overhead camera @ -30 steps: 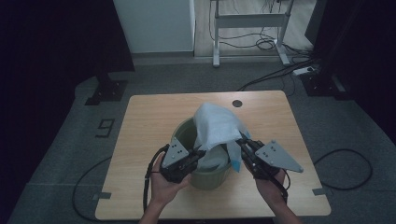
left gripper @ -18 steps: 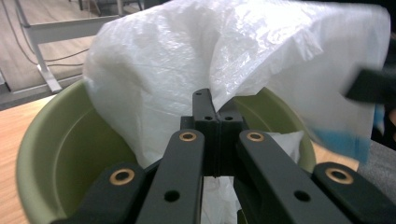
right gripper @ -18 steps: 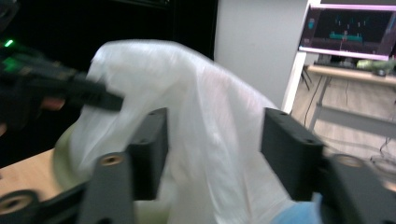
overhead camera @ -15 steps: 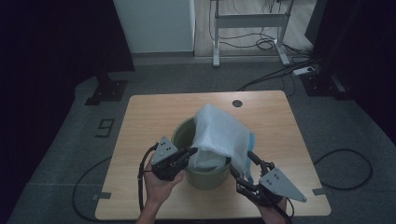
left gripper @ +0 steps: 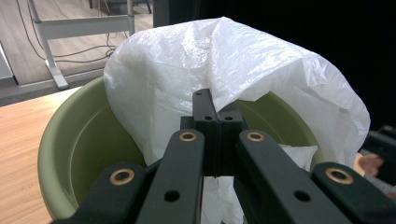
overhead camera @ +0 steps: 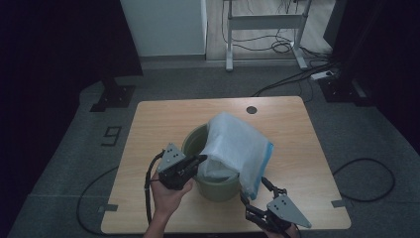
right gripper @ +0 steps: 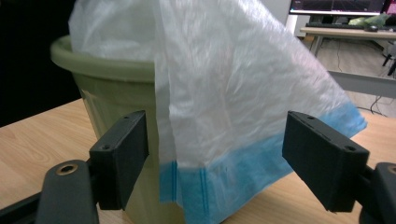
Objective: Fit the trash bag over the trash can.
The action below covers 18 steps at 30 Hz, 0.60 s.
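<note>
Now on the wooden bench [overhead camera: 148, 129]: a green bucket [overhead camera: 218, 186] standing upright near the front edge, with a white plastic bag [overhead camera: 233, 144] draped over its rim and spilling down the side facing the right hand. Bag's blue hem [right gripper: 224, 186] hanging outside the bucket wall, low, close to the benchtop.

Left claw [overhead camera: 200, 159] pressed together at the bucket's near rim, pinching a fold of the bag just where the film crosses the edge; seen along its own jaws, tips closed tight on the white plastic [left gripper: 217, 116], green inside wall of the bucket curving away to either side. Left hand [overhead camera: 168, 196] wrapped around the claw's body, cable trailing off below.

Right claw [overhead camera: 255, 193] low at the front right of the bucket, jaws just now opening, spread wide. Between them, the hanging blue-edged hem, pads well clear of it on both sides and not pressing. Bucket wall just beside the left-hand jaw in that claw's own view.
</note>
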### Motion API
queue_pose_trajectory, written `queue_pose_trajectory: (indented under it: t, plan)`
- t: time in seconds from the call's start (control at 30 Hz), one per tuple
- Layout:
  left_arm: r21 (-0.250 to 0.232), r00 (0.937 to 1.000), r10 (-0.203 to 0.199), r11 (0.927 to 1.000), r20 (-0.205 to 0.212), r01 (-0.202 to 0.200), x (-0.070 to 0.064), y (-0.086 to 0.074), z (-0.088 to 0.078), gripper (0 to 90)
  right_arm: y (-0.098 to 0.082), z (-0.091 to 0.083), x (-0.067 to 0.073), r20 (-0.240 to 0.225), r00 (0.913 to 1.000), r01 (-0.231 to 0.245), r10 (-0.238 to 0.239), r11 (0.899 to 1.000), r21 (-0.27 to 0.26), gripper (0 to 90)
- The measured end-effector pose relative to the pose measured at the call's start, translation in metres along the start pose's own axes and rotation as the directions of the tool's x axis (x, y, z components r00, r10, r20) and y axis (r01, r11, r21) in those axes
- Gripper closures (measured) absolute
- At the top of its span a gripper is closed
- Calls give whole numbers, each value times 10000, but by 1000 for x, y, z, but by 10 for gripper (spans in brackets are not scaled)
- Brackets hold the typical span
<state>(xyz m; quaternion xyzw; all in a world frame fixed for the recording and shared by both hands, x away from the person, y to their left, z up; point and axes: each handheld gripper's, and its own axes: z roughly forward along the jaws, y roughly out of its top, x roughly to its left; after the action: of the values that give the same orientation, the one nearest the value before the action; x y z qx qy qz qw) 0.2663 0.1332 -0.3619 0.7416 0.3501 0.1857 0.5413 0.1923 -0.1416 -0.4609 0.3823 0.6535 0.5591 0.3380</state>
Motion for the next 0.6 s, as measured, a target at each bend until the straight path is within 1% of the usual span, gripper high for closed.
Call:
queue_pose_trajectory:
  t: [0.03,0.07,0.1,0.13,0.17,0.2,0.23,0.27,0.3,0.33,0.37,0.4,0.43,0.47,0.5,0.53,0.57,0.6]
  plan:
    - [-11,10000,-4,10000,-11,4,0,0,-1,898,-4,4,0,244,9997,49,-50,10000,59,224]
    - [-21,10000,-14,10000,-24,14,0,0,-2,898,-5,7,-1,380,9993,48,-53,9999,142,232]
    - [-29,10000,-23,10000,-15,23,1,0,-2,898,-7,9,-2,486,9988,22,-33,9997,228,243]
    - [-29,10000,-23,10000,-15,23,1,0,-2,898,-7,9,-2,486,9988,22,-33,9997,228,243]
    - [-23,10000,-10,10000,-6,10,2,0,-3,898,-12,13,-5,729,9973,7,-38,9991,418,296]
    - [-23,10000,-10,10000,-6,10,2,0,-3,898,-14,14,-7,754,9971,8,-41,9990,441,363]
    - [11,10000,25,10000,-38,-25,2,0,-3,898,-16,15,-9,704,9974,109,-140,9990,438,469]
    - [11,10000,25,10000,-38,-25,2,0,-3,898,-16,15,-9,704,9974,109,-140,9990,438,469]
    - [25,10000,60,10000,-31,-60,2,-1,-4,898,-17,17,-16,1064,9936,341,-378,9988,362,632]
    - [25,10000,60,10000,-31,-60,2,-1,-4,898,-17,17,-16,1064,9936,341,-378,9988,362,632]
    - [19,9999,105,9999,-17,-105,2,-2,-5,898,-14,17,-27,1312,9913,100,-133,9996,252,737]
    - [19,9999,105,9999,-17,-105,2,-2,-5,898,-14,17,-27,1312,9913,100,-133,9996,252,737]
    - [23,9999,120,9999,6,-120,2,-3,-5,898,-11,16,-33,1480,9889,78,-100,9998,157,774]
    - [48,9999,144,9999,35,-144,1,-3,-5,898,-3,14,-42,1682,9856,154,-142,9999,-59,821]
    - [85,9995,271,9996,133,-272,-1,-4,-4,898,2,12,-46,1765,9842,173,-135,9996,-201,836]
    - [85,9995,271,9996,133,-272,-1,-4,-4,898,2,12,-46,1765,9842,173,-135,9996,-201,836]
    - [123,9993,330,9994,168,-332,-2,-4,-3,898,8,11,-49,1850,9827,185,-116,9992,-353,849]
    - [129,9988,419,9990,256,-423,-4,-4,-1,898,22,9,-56,1992,9800,170,-31,9976,-677,860]
